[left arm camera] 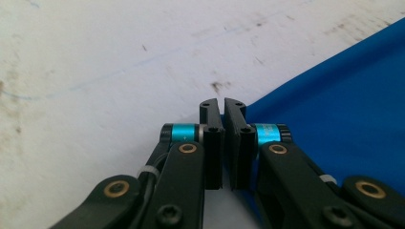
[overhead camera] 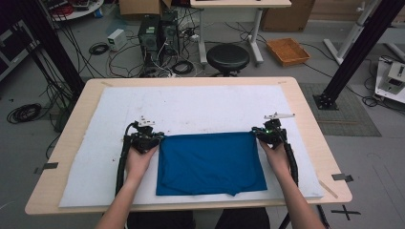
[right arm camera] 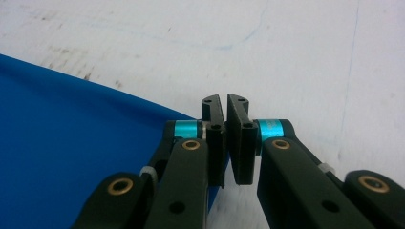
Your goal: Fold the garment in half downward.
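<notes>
pinching the two far corners of the blue cloth (overhead camera: pixel 210 163), the left gripper (overhead camera: pixel 152 139) and right gripper (overhead camera: pixel 265 134) each have their jaws pressed together on its edge. the cloth lies folded flat on the white mat (overhead camera: pixel 191 107) covering the tabletop (overhead camera: pixel 313 129), near the person's side. judging from the gripper views, only a thin corner sits between the jaws, so a quick lift could let one slip and leave the fold crooked. the orange basket (overhead camera: pixel 288 51) on the floor looks empty.
</notes>
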A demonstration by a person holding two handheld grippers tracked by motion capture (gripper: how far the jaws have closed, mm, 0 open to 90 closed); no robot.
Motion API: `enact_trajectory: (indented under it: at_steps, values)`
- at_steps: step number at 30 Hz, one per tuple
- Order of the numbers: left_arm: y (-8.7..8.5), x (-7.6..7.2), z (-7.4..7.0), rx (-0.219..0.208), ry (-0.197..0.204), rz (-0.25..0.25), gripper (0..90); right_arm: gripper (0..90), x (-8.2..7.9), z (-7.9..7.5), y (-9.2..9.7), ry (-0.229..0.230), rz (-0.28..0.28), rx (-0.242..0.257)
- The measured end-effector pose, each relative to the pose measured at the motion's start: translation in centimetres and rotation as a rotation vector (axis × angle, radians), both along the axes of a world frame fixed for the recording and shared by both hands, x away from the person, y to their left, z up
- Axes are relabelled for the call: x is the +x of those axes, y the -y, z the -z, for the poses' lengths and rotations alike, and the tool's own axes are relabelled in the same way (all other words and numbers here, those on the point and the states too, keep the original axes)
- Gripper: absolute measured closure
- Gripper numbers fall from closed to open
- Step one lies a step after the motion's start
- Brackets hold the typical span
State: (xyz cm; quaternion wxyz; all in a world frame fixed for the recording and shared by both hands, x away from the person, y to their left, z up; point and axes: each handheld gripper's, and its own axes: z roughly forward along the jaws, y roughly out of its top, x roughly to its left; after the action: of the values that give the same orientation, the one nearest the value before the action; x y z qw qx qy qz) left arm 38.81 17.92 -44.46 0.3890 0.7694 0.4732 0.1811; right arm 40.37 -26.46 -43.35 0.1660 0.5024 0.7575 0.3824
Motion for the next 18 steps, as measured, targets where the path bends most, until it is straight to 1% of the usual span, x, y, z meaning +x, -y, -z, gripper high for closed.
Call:
enact_trajectory:
  at_steps: [1, 2, 3, 4, 9, 10, 11, 12, 14, 15, 16, 18]
  values:
    - [0.0, 0.3, 0.0, 0.005, 0.005, 0.001, 86.2, 86.5, 0.4, 0.0, -0.1, -0.003, 0.003, -0.004]
    - [0.0, 0.5, -0.1, 0.010, 0.013, -0.005, 86.1, 86.6, 1.0, 0.1, -0.1, 0.010, 0.001, 0.000]
    - [-0.1, 0.7, -0.2, 0.013, 0.019, -0.003, 86.1, 86.6, 1.0, 0.1, -0.1, 0.010, 0.001, 0.000]
    - [-0.2, 0.9, -0.2, 0.014, 0.025, -0.005, 86.1, 86.6, 1.6, 0.3, -0.1, 0.001, 0.001, -0.016]
    - [-0.3, 1.4, -0.1, 0.013, 0.041, -0.004, 85.5, 86.2, 2.1, 0.4, -0.3, 0.009, -0.004, -0.023]
    - [-0.3, 1.4, -0.2, 0.020, 0.054, -0.002, 84.5, 85.2, 2.1, 0.4, -0.3, 0.019, -0.009, -0.032]
    - [-0.2, 1.3, -0.3, 0.029, 0.070, -0.016, 79.5, 83.1, 2.0, 0.3, -0.4, 0.021, -0.011, -0.036]
    - [-0.3, 1.3, -0.5, 0.030, 0.082, -0.028, 72.4, 80.2, 1.9, 0.2, -0.5, 0.028, -0.009, -0.041]
    - [-0.6, 1.0, -0.9, 0.000, 0.093, -0.036, 62.8, 73.2, 1.6, 0.0, -0.4, 0.042, -0.009, -0.039]
    - [-0.8, 0.7, -1.2, -0.004, 0.096, -0.035, 58.0, 68.4, 1.3, -0.1, -0.3, 0.051, -0.003, -0.040]
    - [-1.0, 0.3, -1.6, 0.000, 0.104, -0.031, 53.9, 65.4, 1.0, -0.3, -0.1, 0.058, 0.004, -0.038]
    - [-1.6, -0.9, -2.6, 0.005, 0.136, -0.020, 49.9, 59.1, 0.2, -0.7, 0.3, 0.073, -0.003, -0.016]
